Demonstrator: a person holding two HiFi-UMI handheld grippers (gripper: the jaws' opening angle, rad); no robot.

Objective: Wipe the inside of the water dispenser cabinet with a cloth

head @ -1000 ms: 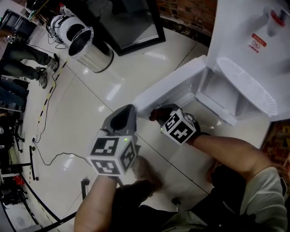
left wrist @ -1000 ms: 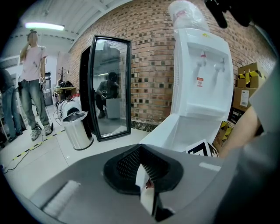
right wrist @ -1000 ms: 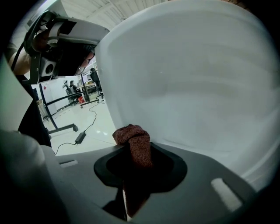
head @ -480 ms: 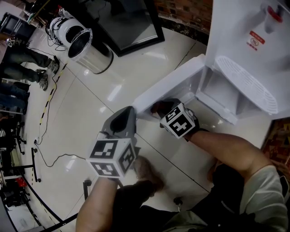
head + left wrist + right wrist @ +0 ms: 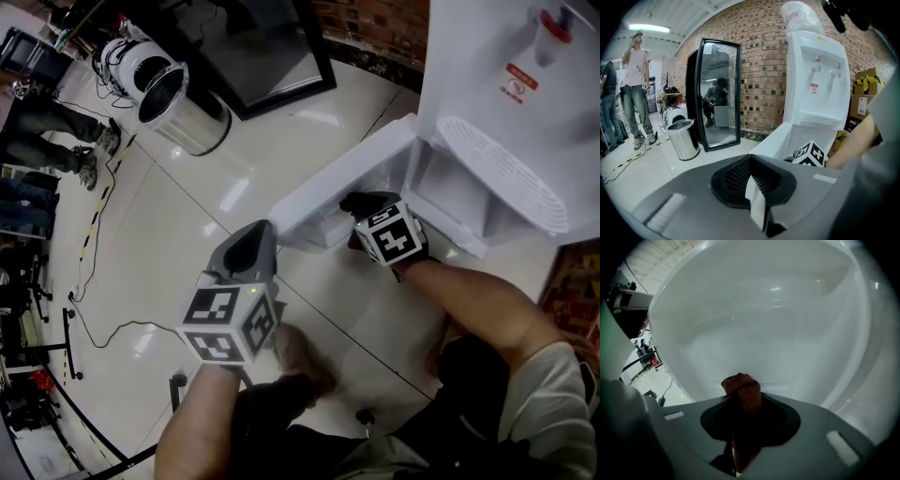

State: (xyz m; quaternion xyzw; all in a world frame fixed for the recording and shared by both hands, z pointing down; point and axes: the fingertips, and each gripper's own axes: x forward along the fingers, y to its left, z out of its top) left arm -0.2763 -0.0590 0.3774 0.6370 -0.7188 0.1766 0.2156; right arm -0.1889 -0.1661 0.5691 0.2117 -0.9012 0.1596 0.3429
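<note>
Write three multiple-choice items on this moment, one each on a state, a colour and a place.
1. The left gripper is: A open; B shut on a cloth; C shut and empty.
2. The cloth in the right gripper is: A reddish-brown; B white; C blue.
3. The right gripper is: A on top of the water dispenser; B at its open cabinet door; C touching the left gripper.

Answers:
1. C: in the left gripper view the jaws meet with nothing between them.
2. A: the right gripper view shows the colour.
3. B: the head view shows it against the door's inner side.
</note>
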